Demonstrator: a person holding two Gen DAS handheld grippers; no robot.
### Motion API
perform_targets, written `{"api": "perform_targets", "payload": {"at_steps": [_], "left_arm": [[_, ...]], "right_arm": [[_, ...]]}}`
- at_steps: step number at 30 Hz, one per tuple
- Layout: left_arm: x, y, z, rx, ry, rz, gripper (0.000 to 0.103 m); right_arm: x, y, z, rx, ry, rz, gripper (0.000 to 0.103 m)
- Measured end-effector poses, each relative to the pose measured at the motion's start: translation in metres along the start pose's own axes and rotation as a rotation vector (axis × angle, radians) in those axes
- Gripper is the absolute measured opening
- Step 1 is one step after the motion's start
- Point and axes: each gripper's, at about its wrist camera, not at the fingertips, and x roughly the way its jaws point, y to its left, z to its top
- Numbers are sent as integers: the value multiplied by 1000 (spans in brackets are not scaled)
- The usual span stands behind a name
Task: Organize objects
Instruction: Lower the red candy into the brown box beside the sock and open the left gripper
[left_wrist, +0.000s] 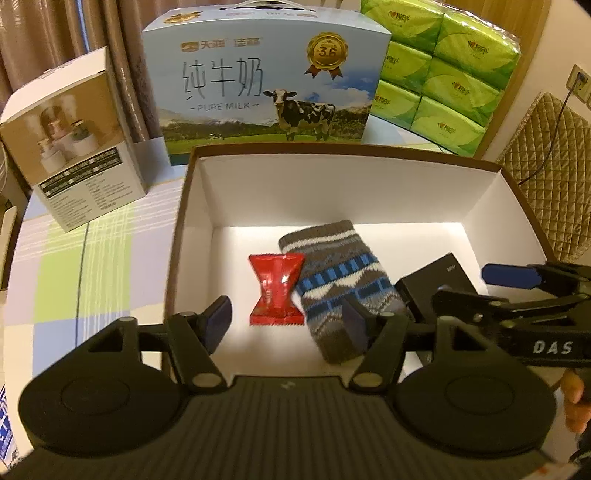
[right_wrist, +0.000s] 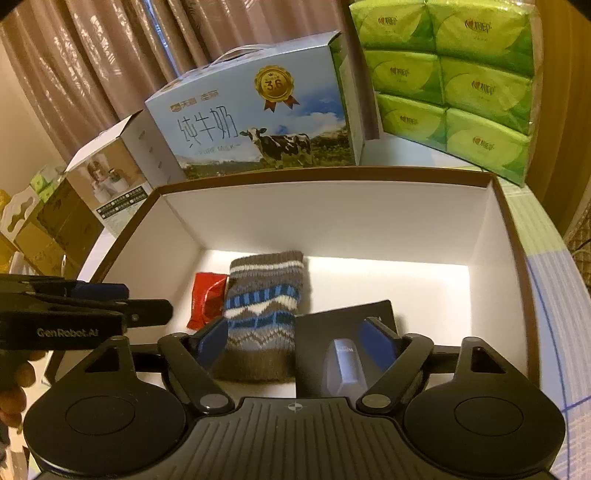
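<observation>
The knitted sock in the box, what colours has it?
Brown, white and blue stripes and zigzags; clearest in the left wrist view.

The open box (left_wrist: 199, 206) looks like smooth matt card, white inside with a brown rim, and in it lie a glossy, crinkled red foil wrapper (left_wrist: 277, 290), a coarse knitted woollen sleeve (left_wrist: 340, 280) and a small matt black carton (left_wrist: 439, 284). Behind it, the milk carton (left_wrist: 266, 85) is printed card with a slight sheen and the green tissue packs (left_wrist: 450, 66) are wrapped in shiny plastic film. Both grippers are matt black plastic with smooth blue finger pads (left_wrist: 218, 321), and the tablecloth (left_wrist: 92, 266) looks like smooth checked fabric.
</observation>
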Motion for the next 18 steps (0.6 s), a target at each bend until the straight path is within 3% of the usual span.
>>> {"api": "perform_targets", "payload": {"at_steps": [9, 18], "left_arm": [[-34, 3, -17, -16, -28, -5, 70], [-67, -2, -36, -40, -39, -13, 71]], "right_arm": [[-31, 3, -11, -30, -17, -4, 90], [-63, 4, -25, -34, -43, -19, 93]]}}
